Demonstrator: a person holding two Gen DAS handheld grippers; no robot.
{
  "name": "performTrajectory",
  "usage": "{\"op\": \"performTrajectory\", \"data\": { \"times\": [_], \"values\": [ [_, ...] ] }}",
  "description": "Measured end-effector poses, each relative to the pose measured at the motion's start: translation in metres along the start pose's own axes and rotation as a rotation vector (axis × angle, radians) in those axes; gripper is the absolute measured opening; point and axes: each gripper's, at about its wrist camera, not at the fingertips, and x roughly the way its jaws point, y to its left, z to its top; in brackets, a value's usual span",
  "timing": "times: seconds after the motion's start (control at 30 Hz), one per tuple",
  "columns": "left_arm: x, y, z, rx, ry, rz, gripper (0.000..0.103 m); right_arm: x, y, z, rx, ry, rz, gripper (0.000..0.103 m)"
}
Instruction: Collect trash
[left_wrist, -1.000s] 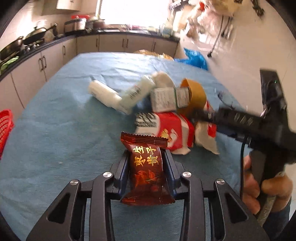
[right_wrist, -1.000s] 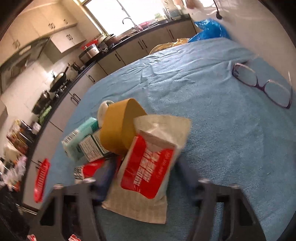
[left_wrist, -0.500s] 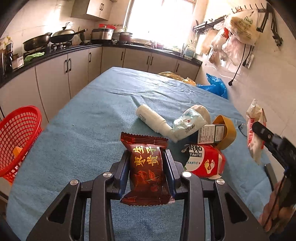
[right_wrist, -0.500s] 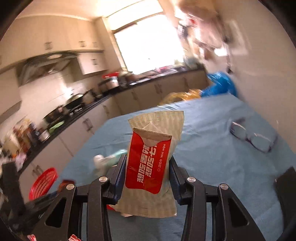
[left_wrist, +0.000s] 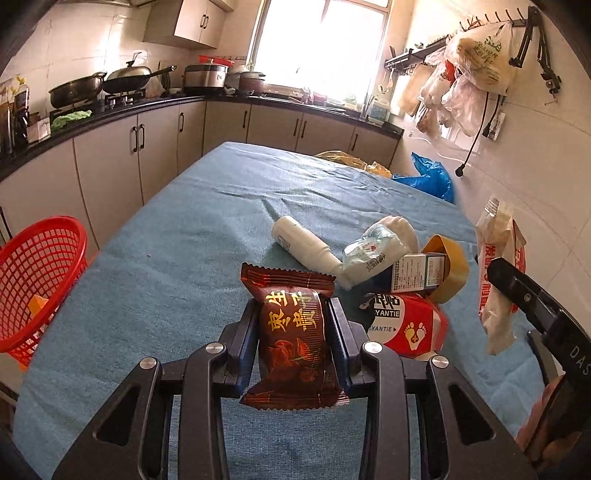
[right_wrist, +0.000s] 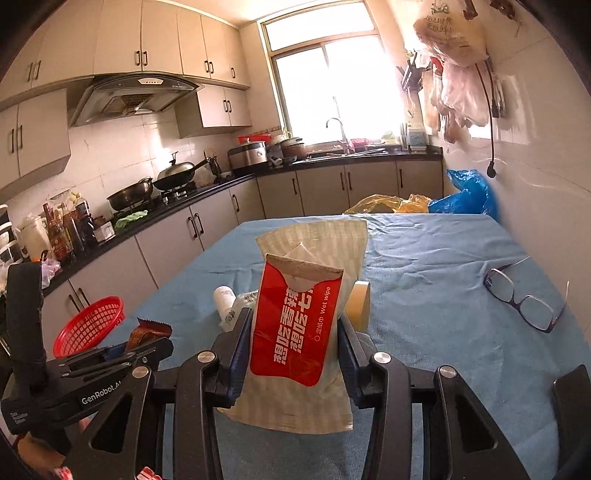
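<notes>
One view only: purple glasses (right_wrist: 524, 297).

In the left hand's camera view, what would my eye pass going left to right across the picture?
red basket → brown snack packet in the left gripper → red foot-print packet → wet wipe pack in the right gripper.

Wet-wipe pack (right_wrist: 295, 332) between right tongs (right_wrist: 295, 345)

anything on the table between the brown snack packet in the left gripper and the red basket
Nothing visible: only bare blue cloth lies between the brown snack packet and the red basket off the table's left edge.
</notes>
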Motion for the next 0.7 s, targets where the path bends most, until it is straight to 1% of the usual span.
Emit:
{"op": "performTrajectory", "data": {
  "times": [0.1, 0.37, 0.7],
  "values": [
    [-0.0036, -0.0028, -0.0010, 0.009, -0.018, 0.018, 0.034, -0.0006, -0.0010, 0.0005, 0.001, -0.003, 0.001, 0.046],
    [-0.0064, -0.0055, 0.0002, 0.025, -0.036, 0.064, 0.034, -0.0033, -0.0042, 0.0013, 0.011, -0.009, -0.007, 0.046],
    [-0.0083, -0.0083, 0.0008, 0.040, -0.047, 0.097, 0.034, -0.0042, -0.0034, 0.0022, 0.016, -0.012, -0.023, 0.046]
  ]
}}
